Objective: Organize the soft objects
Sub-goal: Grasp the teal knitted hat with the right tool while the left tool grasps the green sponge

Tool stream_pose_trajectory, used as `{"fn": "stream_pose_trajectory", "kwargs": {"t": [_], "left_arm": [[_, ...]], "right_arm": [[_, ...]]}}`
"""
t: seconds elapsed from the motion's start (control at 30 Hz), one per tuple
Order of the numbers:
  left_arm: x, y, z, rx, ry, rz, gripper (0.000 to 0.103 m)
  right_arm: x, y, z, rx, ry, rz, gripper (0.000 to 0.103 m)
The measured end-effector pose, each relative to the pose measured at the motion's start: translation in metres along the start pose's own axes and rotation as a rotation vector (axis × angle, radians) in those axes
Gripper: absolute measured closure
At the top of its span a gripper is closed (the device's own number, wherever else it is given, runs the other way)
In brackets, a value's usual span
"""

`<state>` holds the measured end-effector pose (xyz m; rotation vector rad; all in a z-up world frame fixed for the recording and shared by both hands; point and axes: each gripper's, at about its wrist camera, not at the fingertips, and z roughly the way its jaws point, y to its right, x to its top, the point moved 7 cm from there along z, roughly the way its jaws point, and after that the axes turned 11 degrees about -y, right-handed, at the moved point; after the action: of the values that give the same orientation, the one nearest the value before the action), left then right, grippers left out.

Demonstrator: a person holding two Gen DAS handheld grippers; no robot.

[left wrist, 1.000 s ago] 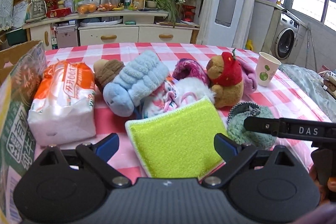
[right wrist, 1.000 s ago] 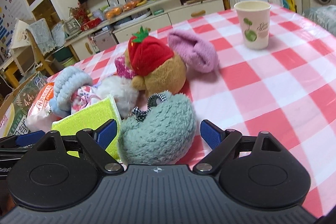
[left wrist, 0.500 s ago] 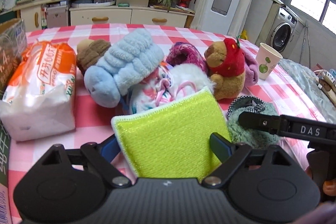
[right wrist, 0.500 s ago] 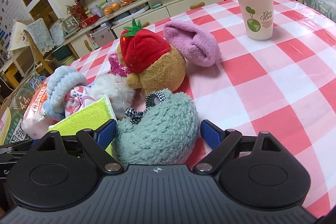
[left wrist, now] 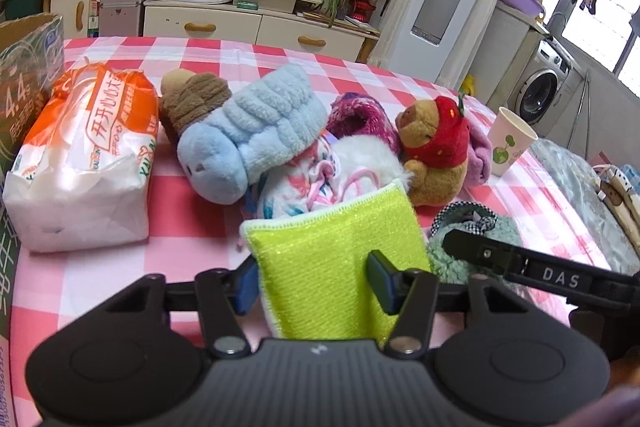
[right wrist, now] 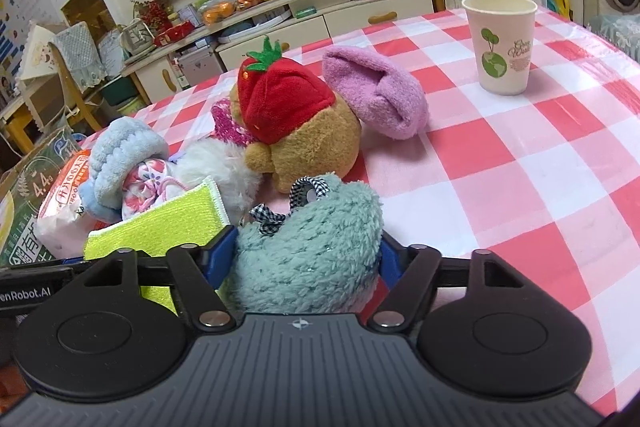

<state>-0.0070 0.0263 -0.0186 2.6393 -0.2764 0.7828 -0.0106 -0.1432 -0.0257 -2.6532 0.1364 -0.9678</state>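
My left gripper (left wrist: 314, 281) is closing on a yellow-green sponge cloth (left wrist: 332, 247). Its left pad touches the cloth's left edge and its right pad presses into the cloth's face. My right gripper (right wrist: 304, 259) is closing around a teal fluffy pouch (right wrist: 316, 247) with a checked bow, both pads against its sides. Behind them on the red-checked tablecloth (right wrist: 520, 167) lie a blue plush slipper (left wrist: 248, 143), a brown bear in a strawberry hat (right wrist: 296, 131), a pink rolled sock (right wrist: 376, 99), a white floral plush (left wrist: 332, 175) and a brown knit item (left wrist: 192, 103).
A tissue pack (left wrist: 84, 163) lies at the left, beside a cardboard box (left wrist: 24, 75). A paper cup (right wrist: 502, 43) stands at the far right of the table. A cabinet with clutter lines the wall behind. A washing machine (left wrist: 540, 95) stands beyond the table's right edge.
Both grippers' jaws have narrowed: the left onto the sponge cloth, the right onto the teal pouch. The left gripper has rolled slightly and the cloth's near edge now sits between its fingers.
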Motion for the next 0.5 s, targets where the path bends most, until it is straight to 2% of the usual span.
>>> {"fn": "stream_pose_trajectory", "kwargs": {"t": [0.1,0.5], "left_arm": [[0.001,-0.002,-0.002,-0.008,0.007,-0.014,0.058],[-0.001,-0.002,-0.015,-0.031,0.039,-0.024,0.068]], "right_arm": [[0.001,0.000,0.001,-0.004,0.006,-0.009,0.022],[0.001,0.000,-0.004,-0.013,0.027,-0.035,0.026]]}}
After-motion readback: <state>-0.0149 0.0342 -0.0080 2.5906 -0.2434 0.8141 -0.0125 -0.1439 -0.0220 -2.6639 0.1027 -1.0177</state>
